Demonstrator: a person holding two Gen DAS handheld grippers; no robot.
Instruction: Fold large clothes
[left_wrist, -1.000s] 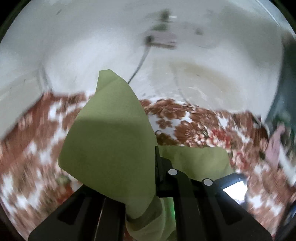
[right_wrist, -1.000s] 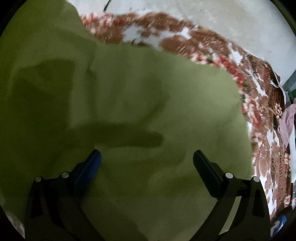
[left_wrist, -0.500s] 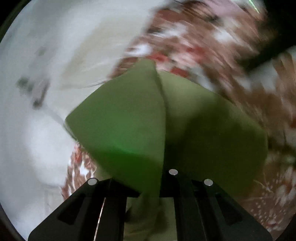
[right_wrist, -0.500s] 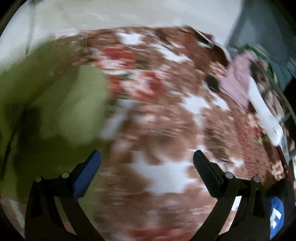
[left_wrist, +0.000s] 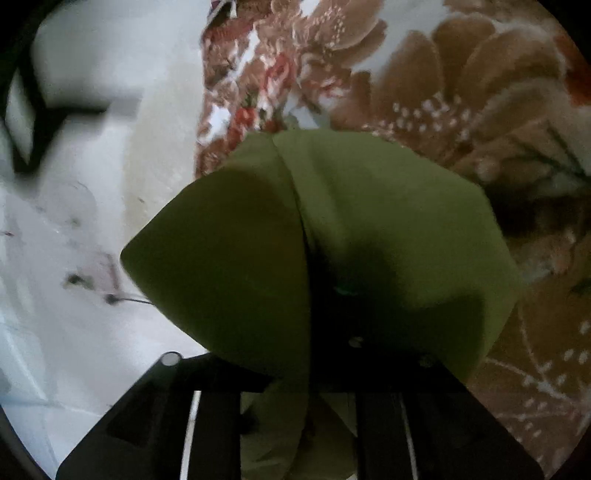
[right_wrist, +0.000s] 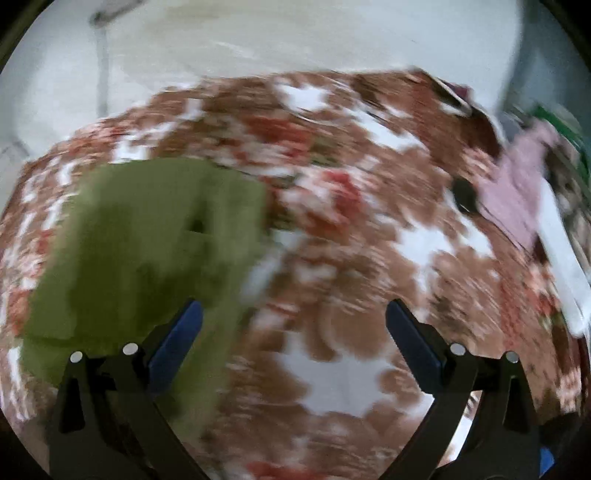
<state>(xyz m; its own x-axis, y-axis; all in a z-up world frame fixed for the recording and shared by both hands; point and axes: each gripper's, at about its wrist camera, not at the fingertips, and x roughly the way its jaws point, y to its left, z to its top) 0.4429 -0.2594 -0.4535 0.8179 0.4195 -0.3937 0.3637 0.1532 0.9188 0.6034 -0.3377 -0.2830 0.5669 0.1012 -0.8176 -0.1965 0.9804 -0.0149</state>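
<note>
A large olive-green garment (left_wrist: 369, 229) hangs from my left gripper (left_wrist: 314, 332), which is shut on a fold of it; the cloth drapes over both fingers and hides the tips. In the right wrist view the same green garment (right_wrist: 147, 236) lies in a flat folded shape on the brown floral bedsheet (right_wrist: 332, 258), to the left. My right gripper (right_wrist: 293, 325) is open and empty above the sheet, its left finger (right_wrist: 177, 332) over the garment's right edge.
A pale wall (right_wrist: 295, 37) rises behind the bed. A pink cloth (right_wrist: 517, 192) and a white item (right_wrist: 561, 258) lie at the sheet's right edge. A small dark object (right_wrist: 463, 194) sits beside them. The pale wall and floor (left_wrist: 74, 221) show left of the bed.
My left gripper has swung round with the green cloth still held, now low over the floral sheet. My right gripper has moved right off the garment, over the bare sheet.
</note>
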